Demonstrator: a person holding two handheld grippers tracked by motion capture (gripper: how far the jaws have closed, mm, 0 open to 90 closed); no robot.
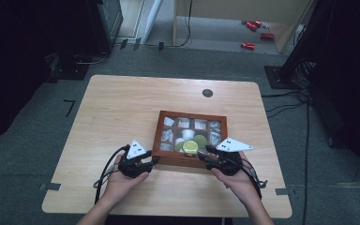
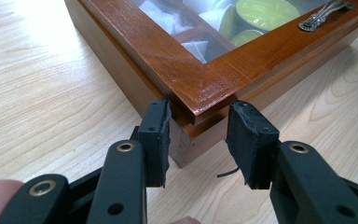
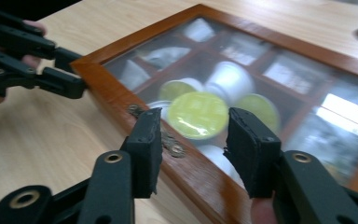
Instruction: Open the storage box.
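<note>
A flat rectangular box of reddish-brown varnished wood point(image 1: 191, 135) with a glass-paned lid lies on the pale wood-grain table point(image 1: 122, 108), a little right of the middle. Its long side runs left to right across the table. Through the glass are small compartments with white paper sachets and round capsules with yellow-green tops point(image 3: 198, 114). A small ornate metal handle point(image 2: 324, 12) sits on the lid's front edge.

The left gripper point(image 2: 199, 140) has its black jaws pressed on the near left corner of the box. The right gripper point(image 3: 193, 151) hovers above the front rim near the handle, its jaws partly apart and holding nothing; this view is blurred.
</note>
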